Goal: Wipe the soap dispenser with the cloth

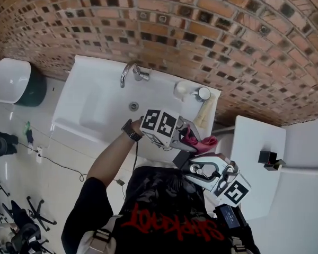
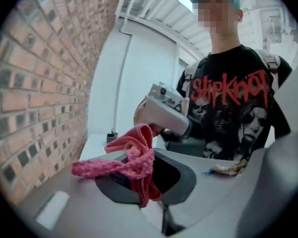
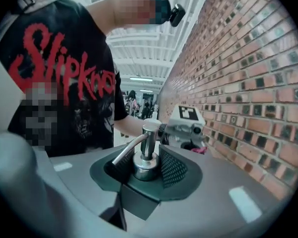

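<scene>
In the head view we hold both tools just off the sink's (image 1: 90,83) front right corner, over our own chest. The left gripper (image 1: 192,136) carries the pink cloth (image 1: 202,141), and the right gripper (image 1: 199,168) sits just beside it, nearer our body. We cannot pick out the dispenser in this view. In the left gripper view the jaws are pinched shut on the cloth (image 2: 135,158), which bunches up over them and droops down in front. The right gripper (image 2: 163,115) shows close beyond the cloth, not touching it as far as we can tell. In the right gripper view the jaws stand at about half width and clamp the dispenser (image 3: 147,148) by its chrome pump collar. The spout points toward our shirt. So the dispenser is lifted off the sink and held in the air. The left gripper (image 3: 190,128) and a bit of cloth (image 3: 201,149) wait just behind the pump, near but apart. We judge both things are in hand and brought together, but no wiping contact shows yet, so rubbing the pump and body is all left to do.
</scene>
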Available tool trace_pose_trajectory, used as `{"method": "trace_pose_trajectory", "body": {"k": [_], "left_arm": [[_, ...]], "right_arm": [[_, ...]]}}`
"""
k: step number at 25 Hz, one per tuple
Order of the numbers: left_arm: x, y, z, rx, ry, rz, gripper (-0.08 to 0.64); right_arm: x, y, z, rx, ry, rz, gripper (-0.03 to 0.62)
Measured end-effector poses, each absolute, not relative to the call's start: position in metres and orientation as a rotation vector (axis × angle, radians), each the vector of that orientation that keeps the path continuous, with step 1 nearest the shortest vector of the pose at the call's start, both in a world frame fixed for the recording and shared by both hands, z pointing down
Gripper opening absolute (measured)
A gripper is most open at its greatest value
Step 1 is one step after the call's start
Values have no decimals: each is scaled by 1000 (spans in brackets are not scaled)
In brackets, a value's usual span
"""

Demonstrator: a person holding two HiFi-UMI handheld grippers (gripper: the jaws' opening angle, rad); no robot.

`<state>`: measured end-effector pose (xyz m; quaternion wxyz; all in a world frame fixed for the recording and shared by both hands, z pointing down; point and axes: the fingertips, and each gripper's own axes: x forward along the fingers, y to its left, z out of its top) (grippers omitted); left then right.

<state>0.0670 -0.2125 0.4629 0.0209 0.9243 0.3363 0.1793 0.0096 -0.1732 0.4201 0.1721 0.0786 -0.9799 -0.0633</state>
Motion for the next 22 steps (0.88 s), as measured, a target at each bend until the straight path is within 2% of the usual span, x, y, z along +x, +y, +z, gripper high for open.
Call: {"method": "trace_pose_trajectory", "body": {"k": [3, 6, 8, 14, 19, 22], "left_arm": [[65, -204, 463, 2892, 1177, 755, 40], [65, -205, 504, 2881, 1227, 986, 40], [67, -203, 532, 2830, 1211, 1022, 40], [64, -241, 591, 2830, 781, 949, 40], [64, -239, 487, 3090, 544, 575, 40], [67, -223, 484, 3107, 471, 559, 40]], "right_arm": [[7, -173, 427, 207, -2711, -227, 156], [8, -168, 425, 185, -2710, -234, 156], [10, -165, 417, 178, -2728, -229, 156], [41, -183, 406, 292, -2785, -232, 156], [49, -213, 446, 457, -2749, -214, 157], [52, -220, 460, 488, -2737, -202, 156]]}}
